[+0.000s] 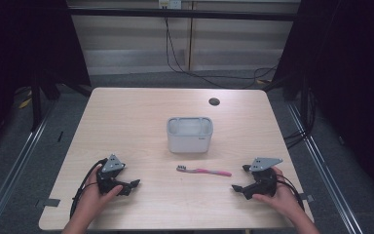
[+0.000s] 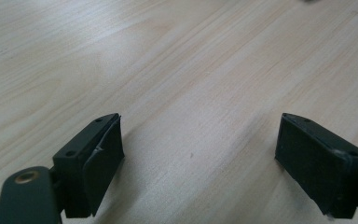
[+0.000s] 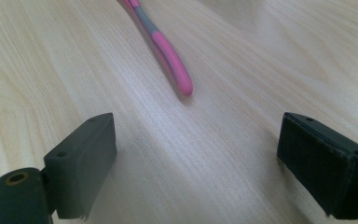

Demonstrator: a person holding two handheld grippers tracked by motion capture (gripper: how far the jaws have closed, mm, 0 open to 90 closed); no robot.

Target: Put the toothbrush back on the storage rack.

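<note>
A pink and grey toothbrush lies flat on the wooden table, bristle head to the left, in front of a white-grey open box. My left gripper rests low at the front left, held by a hand, its jaws wide apart over bare wood. At the front right my right gripper also stands open, jaws pointing left toward the toothbrush's handle end. In the right gripper view the pink handle tip lies just ahead of the open right gripper, untouched.
A small dark round hole sits near the table's far edge. Cables run across the floor behind the table. Dark curtains hang at both sides, and metal rails run along the floor left and right.
</note>
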